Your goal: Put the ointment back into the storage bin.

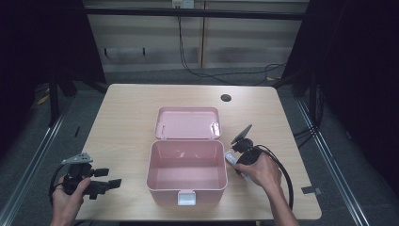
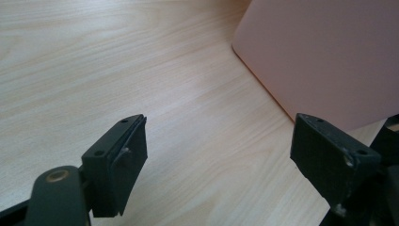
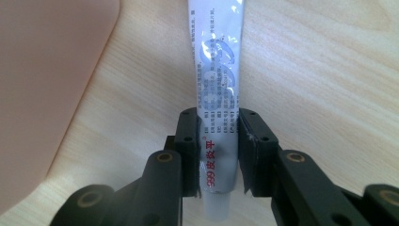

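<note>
A pink plastic box (image 1: 187,172) stands open mid-table, its lid (image 1: 188,123) folded back behind it; the inside looks empty. Just right of the box lies a white ointment tube (image 1: 231,158) with printed text. In the right gripper view the tube (image 3: 217,80) runs straight up between the jaws, and my right gripper (image 3: 218,125) is shut on its lower part, low over the wood beside the pink box wall (image 3: 47,89). My left gripper (image 1: 109,178) is held at the table's front left, open and empty, pointing toward the box. The left gripper (image 2: 219,146) has bare wood between its jaws.
The light wooden table (image 1: 127,108) has a round cable hole (image 1: 226,98) at the back right. A latch (image 1: 186,197) sticks out of the box's front wall. Black cables trail from both grippers. Dark floor and metal rails surround the table.
</note>
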Available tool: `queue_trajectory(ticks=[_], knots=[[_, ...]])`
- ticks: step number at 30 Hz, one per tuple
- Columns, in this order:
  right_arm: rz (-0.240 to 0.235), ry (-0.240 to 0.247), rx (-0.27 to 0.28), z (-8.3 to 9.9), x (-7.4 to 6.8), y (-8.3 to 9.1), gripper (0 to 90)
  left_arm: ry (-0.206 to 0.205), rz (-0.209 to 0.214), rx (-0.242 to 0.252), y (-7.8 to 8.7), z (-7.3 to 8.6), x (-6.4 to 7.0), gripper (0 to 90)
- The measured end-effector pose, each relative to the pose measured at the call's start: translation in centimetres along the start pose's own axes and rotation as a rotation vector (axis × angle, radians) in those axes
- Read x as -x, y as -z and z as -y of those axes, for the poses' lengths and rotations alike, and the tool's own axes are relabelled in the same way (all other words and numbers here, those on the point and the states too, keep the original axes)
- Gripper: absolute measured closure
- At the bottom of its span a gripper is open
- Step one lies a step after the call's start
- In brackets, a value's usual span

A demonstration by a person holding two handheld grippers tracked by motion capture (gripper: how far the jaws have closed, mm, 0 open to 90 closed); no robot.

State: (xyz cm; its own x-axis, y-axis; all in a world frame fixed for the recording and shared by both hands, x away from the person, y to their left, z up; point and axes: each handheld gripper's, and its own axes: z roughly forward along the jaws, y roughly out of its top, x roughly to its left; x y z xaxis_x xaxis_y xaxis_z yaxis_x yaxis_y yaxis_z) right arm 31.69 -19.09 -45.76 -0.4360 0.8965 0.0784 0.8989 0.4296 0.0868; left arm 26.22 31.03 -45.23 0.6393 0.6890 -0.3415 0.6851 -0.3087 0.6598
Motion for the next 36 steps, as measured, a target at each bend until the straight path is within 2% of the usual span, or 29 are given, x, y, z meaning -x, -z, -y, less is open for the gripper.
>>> queue_trajectory(ticks=[10, 13, 22, 28, 36], knots=[[-0.006, 0.026, 0.002, 0.5, 0.5, 0.9, 71.9, -0.001, -0.002, 0.001, 0.0, 0.0, 0.0, 20.3], [-0.031, 0.024, 0.004, 0.8, 0.8, 1.0, 71.9, 0.000, -0.002, 0.003, 0.0, 0.0, 0.0, 20.2], [-0.047, 0.037, -0.008, 1.6, 1.2, 1.4, 72.0, 0.001, -0.004, 0.005, 0.1, 0.0, 0.0, 18.7], [-0.047, 0.065, -0.006, 2.2, 1.5, 1.9, 72.0, 0.003, -0.009, 0.005, 0.0, 0.0, 0.0, 18.7], [-0.016, 0.084, -0.014, 2.8, 1.5, 2.8, 72.0, 0.004, -0.008, 0.004, 0.0, 0.0, -0.1, 18.5]])
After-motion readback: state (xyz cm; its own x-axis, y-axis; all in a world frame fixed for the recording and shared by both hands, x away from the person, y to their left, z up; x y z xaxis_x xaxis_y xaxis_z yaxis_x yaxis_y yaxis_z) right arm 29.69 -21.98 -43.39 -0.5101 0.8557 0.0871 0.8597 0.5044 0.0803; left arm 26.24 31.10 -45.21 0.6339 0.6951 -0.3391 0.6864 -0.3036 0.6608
